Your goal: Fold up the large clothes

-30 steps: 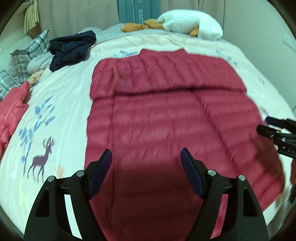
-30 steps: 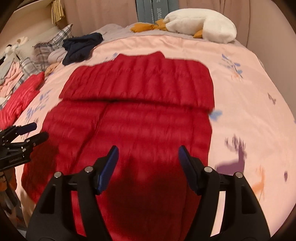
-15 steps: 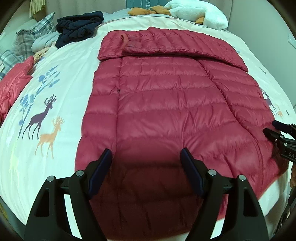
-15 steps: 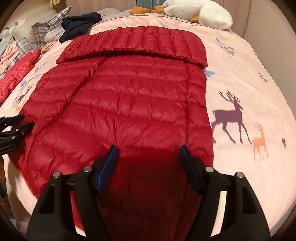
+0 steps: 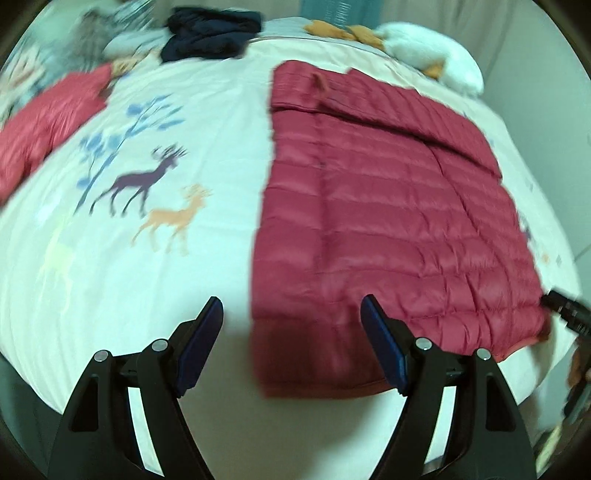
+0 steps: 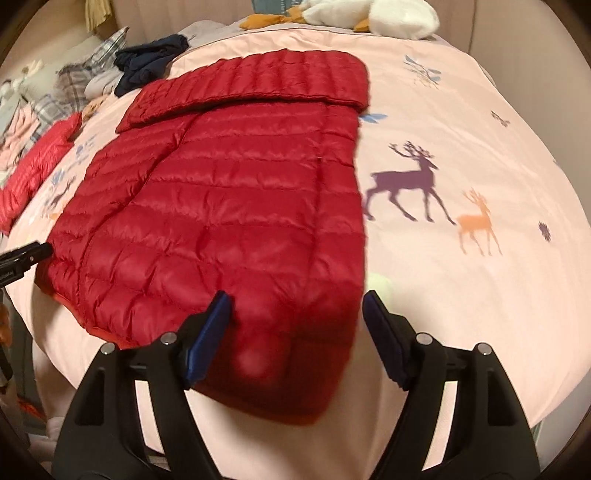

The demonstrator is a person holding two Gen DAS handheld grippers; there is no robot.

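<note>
Red down jacket runs long 6-to-12 on the bed; your left hand-held gripper and right hand-held gripper, both spread and empty, straddle its near corners at 12.

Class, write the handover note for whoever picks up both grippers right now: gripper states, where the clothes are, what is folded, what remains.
Left gripper: open, empty, at the near left corner of the red quilted down jacket.
Right gripper: open, empty, at its near right corner.
Jacket lies flat on the deer-print bedsheet.
Done: top part folded down across the jacket.
Left: remaining folds. The second red jacket and dark navy garment are not folded.
</note>
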